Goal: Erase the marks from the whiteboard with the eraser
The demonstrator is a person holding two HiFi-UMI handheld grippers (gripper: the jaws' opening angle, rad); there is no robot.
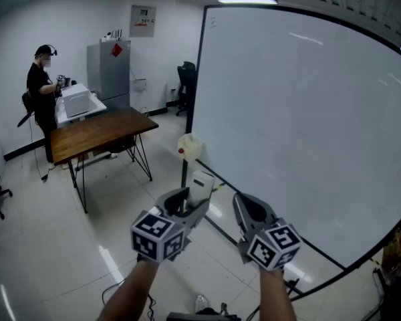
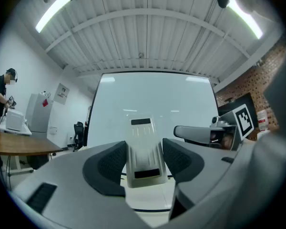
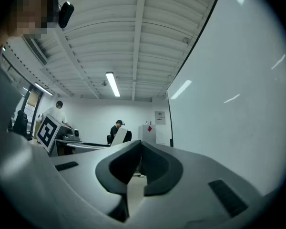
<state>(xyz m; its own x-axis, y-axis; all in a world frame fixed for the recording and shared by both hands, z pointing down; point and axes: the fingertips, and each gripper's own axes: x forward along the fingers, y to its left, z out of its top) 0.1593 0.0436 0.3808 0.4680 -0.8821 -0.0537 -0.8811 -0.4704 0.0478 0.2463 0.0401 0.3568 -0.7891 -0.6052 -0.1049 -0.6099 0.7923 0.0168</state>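
Observation:
The large whiteboard (image 1: 301, 132) stands upright at the right and its surface looks white, with only a faint scribble near its top left corner. My left gripper (image 1: 187, 204) is low in the head view, shut on a white eraser (image 1: 201, 184) that sticks up beyond its jaws. In the left gripper view the eraser (image 2: 143, 151) sits gripped between the dark pads (image 2: 109, 163), pointing at the whiteboard (image 2: 152, 101). My right gripper (image 1: 244, 207) hovers just right of it, shut, nothing held; its jaws meet in the right gripper view (image 3: 140, 165). Both are apart from the board.
A wooden table (image 1: 100, 131) stands at the left, with a person (image 1: 43, 85) behind it beside a grey cabinet (image 1: 113, 69). A black chair (image 1: 186, 82) is at the back. A pale box (image 1: 189, 146) hangs on the board's stand. Cables (image 1: 120, 289) lie on the floor.

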